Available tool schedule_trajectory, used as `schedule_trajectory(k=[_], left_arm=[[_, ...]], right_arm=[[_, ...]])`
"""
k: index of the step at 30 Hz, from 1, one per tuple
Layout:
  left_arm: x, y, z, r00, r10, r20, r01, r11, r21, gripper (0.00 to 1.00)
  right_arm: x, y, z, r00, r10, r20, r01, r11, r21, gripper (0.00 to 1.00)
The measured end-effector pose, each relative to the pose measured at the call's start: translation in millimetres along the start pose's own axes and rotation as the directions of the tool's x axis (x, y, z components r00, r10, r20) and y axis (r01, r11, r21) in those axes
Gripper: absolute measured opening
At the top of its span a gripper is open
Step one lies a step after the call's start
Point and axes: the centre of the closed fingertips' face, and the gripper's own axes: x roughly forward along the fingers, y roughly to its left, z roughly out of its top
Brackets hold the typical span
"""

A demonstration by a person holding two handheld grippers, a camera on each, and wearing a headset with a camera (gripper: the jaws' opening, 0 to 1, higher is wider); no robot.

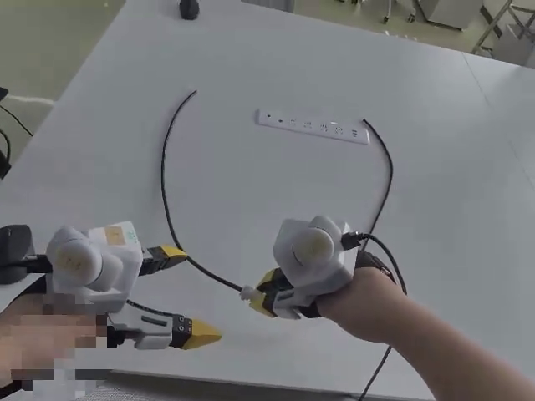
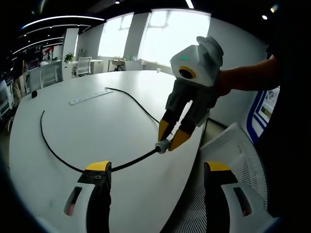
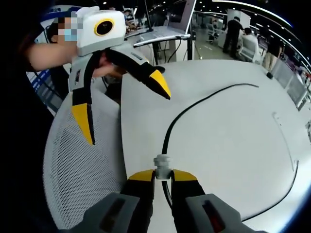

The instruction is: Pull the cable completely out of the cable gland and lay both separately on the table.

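A thin black cable point(image 1: 167, 196) curves across the white table point(image 1: 251, 192) and ends in a small white cable gland point(image 1: 249, 293). My right gripper point(image 1: 261, 299) is shut on that gland near the table's front edge. In the right gripper view the gland point(image 3: 163, 163) sits between the yellow tips of the right gripper point(image 3: 164, 175), with the cable point(image 3: 181, 116) leading away from it. My left gripper point(image 1: 194, 292) is open, just left of the gland, with the cable passing between its jaws. The left gripper view shows its own tips point(image 2: 159, 167) apart, the cable point(image 2: 68, 162) and the gland point(image 2: 162, 145).
A white power strip point(image 1: 313, 127) lies farther back, with a black lead point(image 1: 389, 167) curving toward the right hand. A dark object point(image 1: 190, 8) sits at the far edge. A white mesh chair point(image 3: 82, 174) stands below the front edge.
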Motion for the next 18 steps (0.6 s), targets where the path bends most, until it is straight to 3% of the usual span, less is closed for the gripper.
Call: schedule_trajectory(k=[5, 9, 18], left_arm=[[8.1, -1.2, 4.8, 0.9999, -0.017, -0.001, 0.017, 1.000, 0.018, 0.77], [14.3, -6.4, 13.9, 0.9990, -0.037, 0.027, 0.036, 0.999, 0.028, 0.75], [28.3, -17.4, 14.8, 0.9967, -0.081, -0.005, 0.081, 0.993, 0.083, 0.67]], right_arm=[[-9.1, 3.0, 2.0, 0.9999, -0.009, 0.006, 0.009, 1.000, -0.026, 0.07], [-15.6, 7.5, 3.7, 0.9999, -0.004, 0.013, 0.005, 0.999, -0.043, 0.07], [-24.8, 13.0, 5.0, 0.9998, -0.013, 0.018, 0.015, 0.996, -0.089, 0.07]])
